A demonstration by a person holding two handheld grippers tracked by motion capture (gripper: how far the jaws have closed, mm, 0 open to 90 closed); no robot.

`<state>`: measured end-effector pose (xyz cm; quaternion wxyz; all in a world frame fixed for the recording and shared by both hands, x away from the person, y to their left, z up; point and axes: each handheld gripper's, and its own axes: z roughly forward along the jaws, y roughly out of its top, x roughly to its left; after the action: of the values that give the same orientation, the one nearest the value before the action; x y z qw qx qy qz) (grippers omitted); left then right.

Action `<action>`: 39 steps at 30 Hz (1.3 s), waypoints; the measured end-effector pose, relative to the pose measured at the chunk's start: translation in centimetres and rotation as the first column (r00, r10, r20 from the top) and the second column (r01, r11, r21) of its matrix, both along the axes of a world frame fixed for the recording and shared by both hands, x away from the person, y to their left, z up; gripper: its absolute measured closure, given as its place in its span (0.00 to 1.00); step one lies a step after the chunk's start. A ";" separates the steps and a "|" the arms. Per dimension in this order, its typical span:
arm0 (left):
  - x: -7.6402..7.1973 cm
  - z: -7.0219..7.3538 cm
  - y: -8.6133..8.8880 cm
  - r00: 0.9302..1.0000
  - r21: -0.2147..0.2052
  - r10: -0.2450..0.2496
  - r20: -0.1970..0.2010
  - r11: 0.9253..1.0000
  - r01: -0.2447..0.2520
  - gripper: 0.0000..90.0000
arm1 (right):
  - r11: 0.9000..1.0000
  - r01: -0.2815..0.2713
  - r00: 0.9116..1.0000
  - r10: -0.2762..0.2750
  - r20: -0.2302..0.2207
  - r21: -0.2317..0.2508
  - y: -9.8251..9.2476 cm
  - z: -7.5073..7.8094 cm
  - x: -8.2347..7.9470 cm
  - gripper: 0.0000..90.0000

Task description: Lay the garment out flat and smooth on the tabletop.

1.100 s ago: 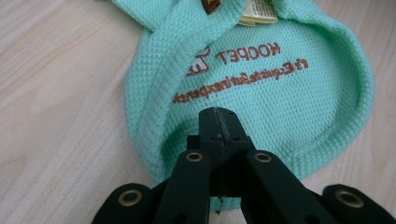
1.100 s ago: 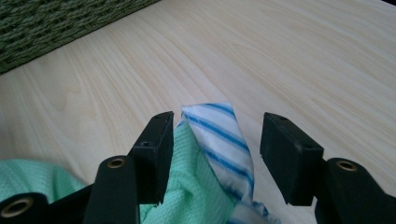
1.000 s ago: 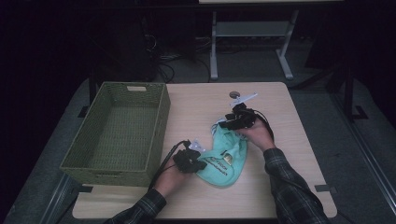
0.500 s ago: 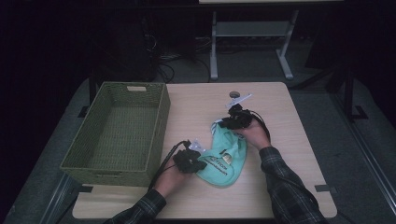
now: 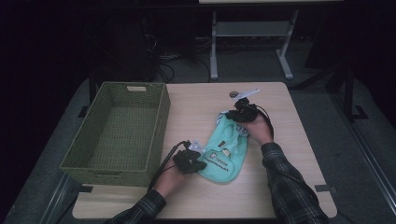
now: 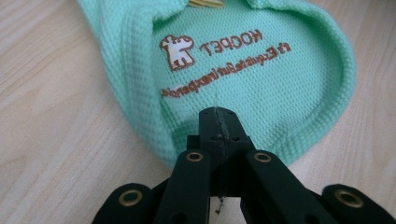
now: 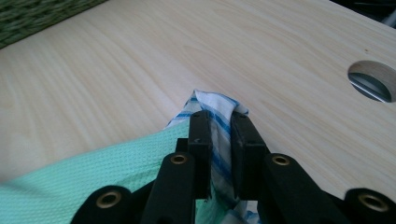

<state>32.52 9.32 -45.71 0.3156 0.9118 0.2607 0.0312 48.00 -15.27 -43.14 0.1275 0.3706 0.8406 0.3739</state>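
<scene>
Dark room, light wooden table (image 5: 280, 186). From the high view we see a green woven basket (image 5: 116, 133) at the table's left edge and a mint pet shirt (image 5: 227, 149) lying flat near the middle, toward the front edge; the left gripper (image 5: 198, 161) sits at its near hem, the right gripper (image 5: 236, 113) at its far end. In the left gripper view the jaws are clenched on the shirt's hem (image 6: 219, 121). In the right gripper view the jaws have just been closing and pinch the blue-striped white collar (image 7: 219, 119); cable hole (image 7: 373, 80) nearby.
</scene>
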 end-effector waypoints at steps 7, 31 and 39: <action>0.0 -0.1 0.0 1.000 -0.011 0.002 0.002 1.000 -0.002 1.00 | 1.000 -0.002 1.000 0.002 -0.005 0.020 0.0 -0.6 0.0 0.71; 0.4 1.2 0.3 1.000 -0.053 0.011 -0.011 0.999 -0.011 1.00 | 0.993 -0.017 1.000 0.014 0.026 0.118 -5.1 2.5 -6.2 0.99; 1.4 2.7 0.0 0.999 -0.077 0.026 0.028 0.997 -0.024 1.00 | 0.993 -0.034 0.999 0.030 0.034 0.116 -6.0 2.4 -8.9 1.00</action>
<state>33.92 9.27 -43.04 0.3538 0.8951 0.2686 0.0380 39.07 -21.30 -40.78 0.1133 0.3576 0.8211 0.4302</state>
